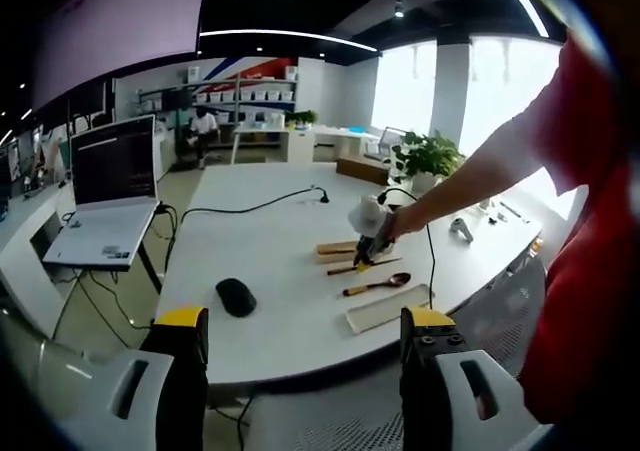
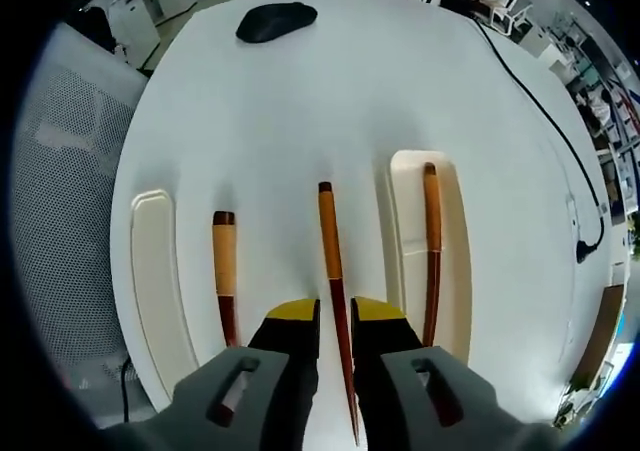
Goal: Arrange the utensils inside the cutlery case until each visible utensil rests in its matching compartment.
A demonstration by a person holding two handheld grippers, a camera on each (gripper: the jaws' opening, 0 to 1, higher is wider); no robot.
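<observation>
In the right gripper view, a red-brown chopstick (image 2: 329, 241) lies on the white table (image 2: 330, 101) and runs between my right gripper's (image 2: 336, 316) yellow-tipped jaws, which close tight against its sides. To its right a second chopstick (image 2: 432, 241) rests in a cream tray (image 2: 458, 301). To its left lies a utensil with a light wooden handle (image 2: 225, 261), and beyond it another cream tray (image 2: 152, 281). In the left gripper view my left gripper (image 1: 305, 366) hangs open and empty, off the table's near edge. There the right gripper (image 1: 365, 243) is down among the utensils, beside a wooden spoon (image 1: 378, 284).
A black mouse (image 1: 236, 296) sits on the table to the left of the utensils, and a black cable (image 1: 250, 208) crosses the far part of the table. A laptop (image 1: 108, 196) stands on a side desk. A mesh chair (image 2: 60, 171) is at the table's edge. A person's arm in a red sleeve (image 1: 590, 171) reaches in.
</observation>
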